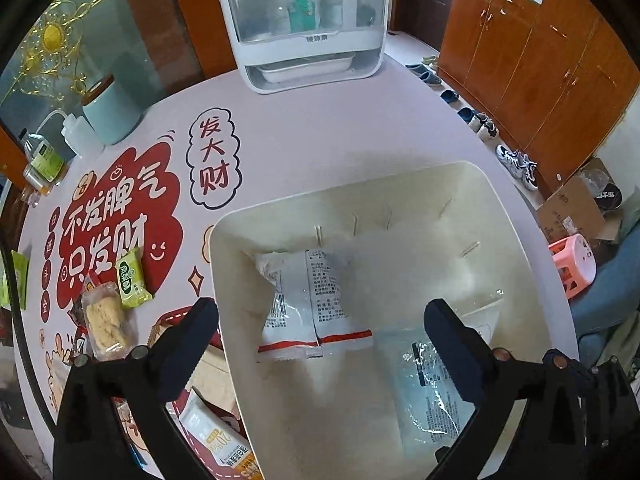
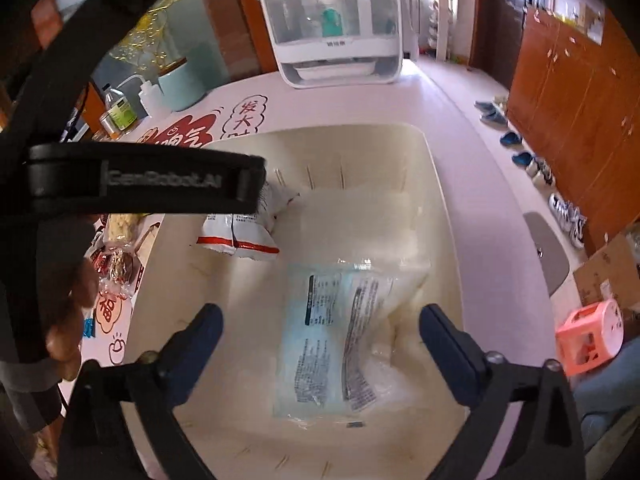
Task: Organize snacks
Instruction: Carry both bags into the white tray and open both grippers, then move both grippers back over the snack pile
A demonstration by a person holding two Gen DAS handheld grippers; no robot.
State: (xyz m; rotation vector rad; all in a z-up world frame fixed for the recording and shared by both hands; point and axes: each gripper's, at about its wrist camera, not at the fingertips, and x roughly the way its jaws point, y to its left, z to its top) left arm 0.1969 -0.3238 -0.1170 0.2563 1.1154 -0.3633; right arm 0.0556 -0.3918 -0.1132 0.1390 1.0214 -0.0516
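Observation:
A cream plastic bin [image 1: 516,240] [image 2: 444,208] stands on the table. Inside it lie a white snack packet with a red stripe [image 1: 308,304] [image 2: 240,236] and a pale blue clear packet [image 1: 424,384] [image 2: 328,340]. My left gripper [image 1: 320,320] hangs open over the bin's left rim, one finger outside the bin, nothing between its fingers. My right gripper [image 2: 320,324] is open above the blue packet, which lies loose on the bin floor. The left gripper's body [image 2: 144,180] and a hand [image 2: 68,312] show at the left of the right wrist view.
Left of the bin on the printed table cover lie a green packet [image 1: 132,280], a clear-wrapped biscuit [image 1: 106,328], a milk carton [image 1: 216,440] and red-wrapped sweets [image 2: 116,268]. At the back stand a white cabinet [image 1: 308,28], a teal canister [image 1: 112,108] and bottles [image 1: 40,160]. A pink stool [image 1: 572,264] stands on the floor.

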